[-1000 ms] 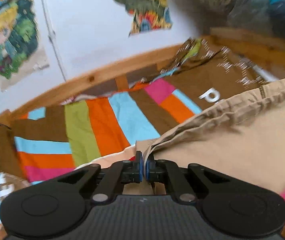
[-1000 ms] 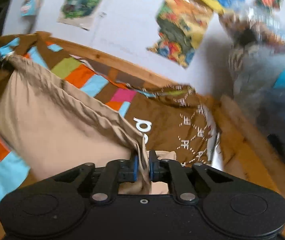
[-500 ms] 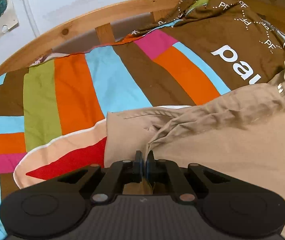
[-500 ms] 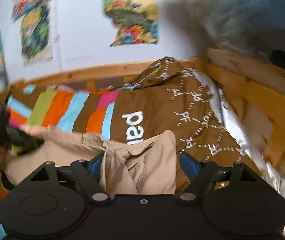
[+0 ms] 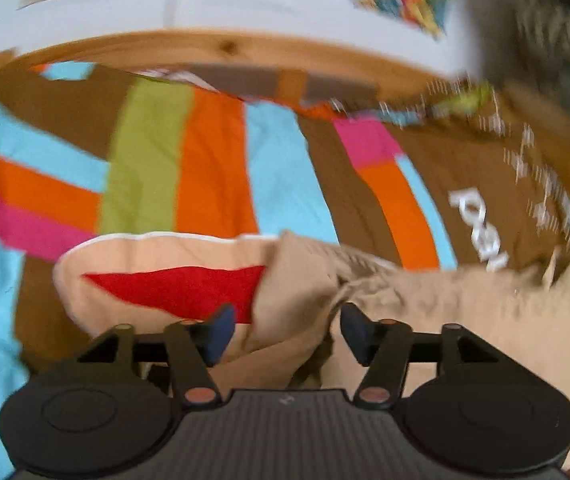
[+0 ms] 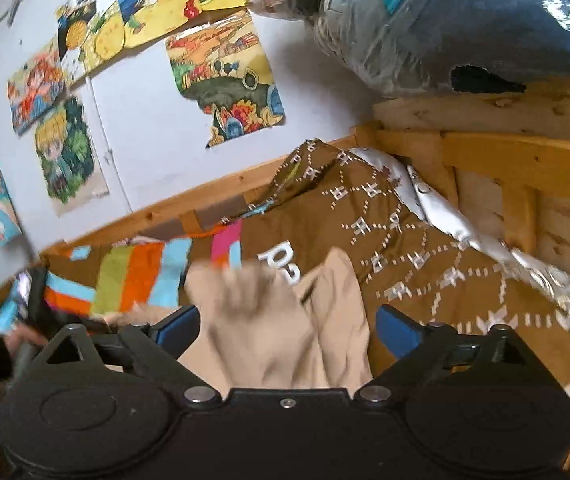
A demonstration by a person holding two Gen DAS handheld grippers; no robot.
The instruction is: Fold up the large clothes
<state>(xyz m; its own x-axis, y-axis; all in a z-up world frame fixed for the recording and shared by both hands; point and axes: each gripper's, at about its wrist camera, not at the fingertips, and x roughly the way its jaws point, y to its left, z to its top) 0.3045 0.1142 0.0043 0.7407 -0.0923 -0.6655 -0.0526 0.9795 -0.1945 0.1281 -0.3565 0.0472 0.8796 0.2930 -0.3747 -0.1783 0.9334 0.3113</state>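
A tan garment [image 5: 425, 300] lies crumpled on a striped, multicoloured bedspread [image 5: 205, 168]. My left gripper [image 5: 287, 334] is open, with loose tan cloth bunched between its blue pads and not pinched. In the right wrist view the same tan garment [image 6: 285, 332] lies in a heap under my right gripper [image 6: 287, 326], which is wide open and holds nothing. The other hand-held gripper [image 6: 33, 296] shows at the far left of the right wrist view.
A wooden bed rail [image 5: 245, 46] runs along the far side below a white wall with posters [image 6: 225, 76]. A pink and red patch [image 5: 173, 284] lies left of the garment. Wooden slats [image 6: 505, 168] and a plastic-wrapped bundle [image 6: 465, 28] stand at the right.
Both grippers held the tan garment shut a second ago. The right one opened first, then the left. The garment has dropped onto the bedspread.
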